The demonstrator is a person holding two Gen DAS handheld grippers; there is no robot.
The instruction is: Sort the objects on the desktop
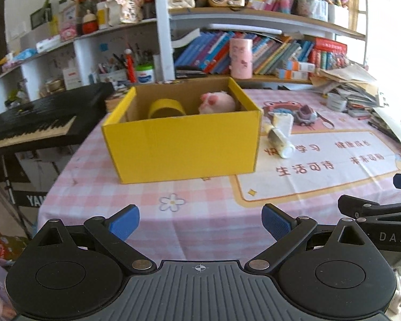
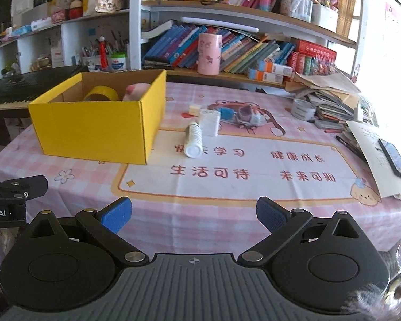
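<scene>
A yellow cardboard box (image 1: 184, 144) (image 2: 93, 131) stands on the pink checked tablecloth, holding a yellow tape roll (image 1: 166, 108) (image 2: 101, 94) and a pink plush toy (image 1: 218, 102) (image 2: 136, 91). Right of the box lie a white bottle (image 2: 193, 139) (image 1: 279, 141), a white container (image 2: 209, 122) (image 1: 283, 123), a small cream block (image 2: 194, 109), a blue object (image 2: 226, 113) and a grey-purple toy car (image 2: 250, 117) (image 1: 306, 115). My left gripper (image 1: 200, 224) hangs open near the table's front edge, facing the box. My right gripper (image 2: 193, 216) is open too, nothing between its fingers.
A bookshelf with books and a pink cup (image 2: 209, 53) backs the table. A black keyboard piano (image 1: 32, 123) stands left of it. Stacked papers (image 2: 331, 99), a tape roll (image 2: 303, 109), a pen and a phone (image 2: 394, 157) crowd the right side.
</scene>
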